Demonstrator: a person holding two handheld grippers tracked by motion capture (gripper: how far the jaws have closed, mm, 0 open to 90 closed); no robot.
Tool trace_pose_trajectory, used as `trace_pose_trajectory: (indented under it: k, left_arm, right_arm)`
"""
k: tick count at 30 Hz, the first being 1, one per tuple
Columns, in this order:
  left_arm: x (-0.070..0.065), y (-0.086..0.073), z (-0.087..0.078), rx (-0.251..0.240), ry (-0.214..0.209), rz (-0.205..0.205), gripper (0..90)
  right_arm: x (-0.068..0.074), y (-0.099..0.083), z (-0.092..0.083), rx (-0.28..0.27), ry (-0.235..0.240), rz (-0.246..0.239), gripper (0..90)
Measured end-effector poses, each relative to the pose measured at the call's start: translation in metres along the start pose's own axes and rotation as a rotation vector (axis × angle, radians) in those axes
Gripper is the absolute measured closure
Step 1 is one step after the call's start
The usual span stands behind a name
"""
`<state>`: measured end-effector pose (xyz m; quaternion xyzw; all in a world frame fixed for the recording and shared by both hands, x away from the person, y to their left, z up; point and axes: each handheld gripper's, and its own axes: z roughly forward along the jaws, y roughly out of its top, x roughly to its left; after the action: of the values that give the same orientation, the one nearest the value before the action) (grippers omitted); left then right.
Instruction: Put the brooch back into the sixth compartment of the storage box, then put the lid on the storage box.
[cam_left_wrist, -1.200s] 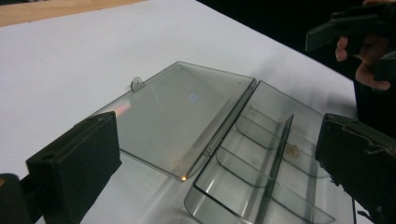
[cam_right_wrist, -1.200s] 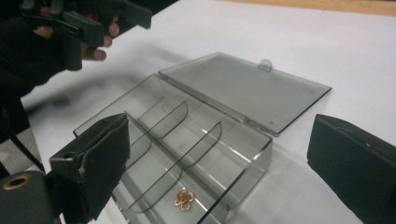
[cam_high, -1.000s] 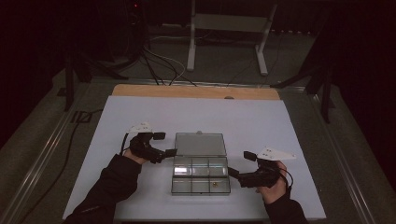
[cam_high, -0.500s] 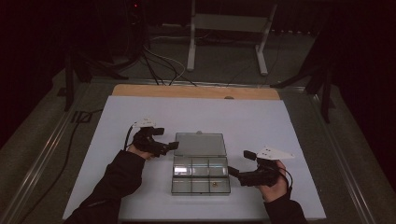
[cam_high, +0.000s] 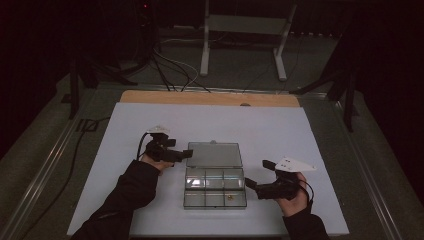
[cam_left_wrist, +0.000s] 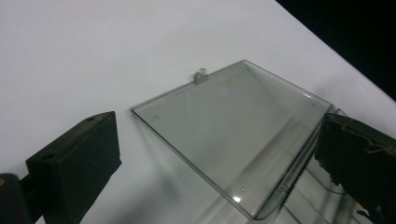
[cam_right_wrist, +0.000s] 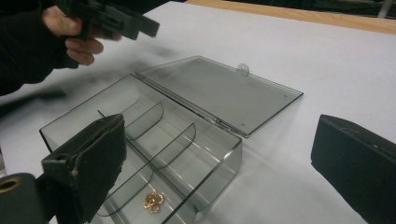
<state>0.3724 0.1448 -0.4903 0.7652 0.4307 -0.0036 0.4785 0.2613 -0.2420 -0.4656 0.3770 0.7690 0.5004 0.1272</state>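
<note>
Your clear plastic box (cam_high: 215, 186) sits on the white bench (cam_high: 280, 130) a little toward the near edge, roughly midway between the left and right edges, with bare surface open on every side of it. Its lid (cam_high: 214, 154) lies folded back flat toward the far edge, the small latch tab (cam_left_wrist: 201, 75) pointing away from you. Inside, dividers split the box into compartments; a small gold flower-shaped trinket (cam_right_wrist: 152, 200) rests in one near the front right corner, and the others look bare.

Your left gripper (cam_high: 181, 154) hovers just beside the lid's left edge, jaws spread wide, gripping nothing. Your right gripper (cam_high: 251, 184) sits just off the box's right wall, jaws likewise wide apart and empty.
</note>
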Motion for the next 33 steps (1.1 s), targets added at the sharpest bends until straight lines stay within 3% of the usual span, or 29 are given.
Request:
trace_pose_trajectory:
  k: [4, 7, 11, 20, 24, 33]
  left_arm:
    - [0.002, -0.002, 0.003, 0.027, -0.021, -0.026, 2.0]
    - [0.005, -0.003, 0.005, 0.045, -0.059, -0.07, 2.0]
    - [0.005, -0.004, 0.008, 0.069, -0.069, -0.087, 2.1]
    - [0.001, -0.006, 0.011, 0.098, -0.072, -0.097, 3.1]
    - [-0.002, -0.009, 0.013, 0.109, -0.056, -0.076, 5.8]
    - [-0.006, -0.013, 0.02, 0.132, -0.078, -0.076, 8.8]
  right_arm:
    - [0.0, 0.0, 0.001, 0.003, 0.0, -0.006, 3.4]
    - [0.001, -0.001, 0.002, 0.008, 0.001, -0.012, 3.4]
    - [0.001, -0.001, 0.002, 0.008, 0.001, -0.007, 3.4]
    - [0.0, -0.002, 0.003, 0.012, 0.006, -0.007, 3.4]
    - [0.001, -0.002, 0.003, 0.012, 0.007, -0.007, 3.4]
    - [0.001, -0.002, 0.004, 0.014, 0.011, -0.005, 3.5]
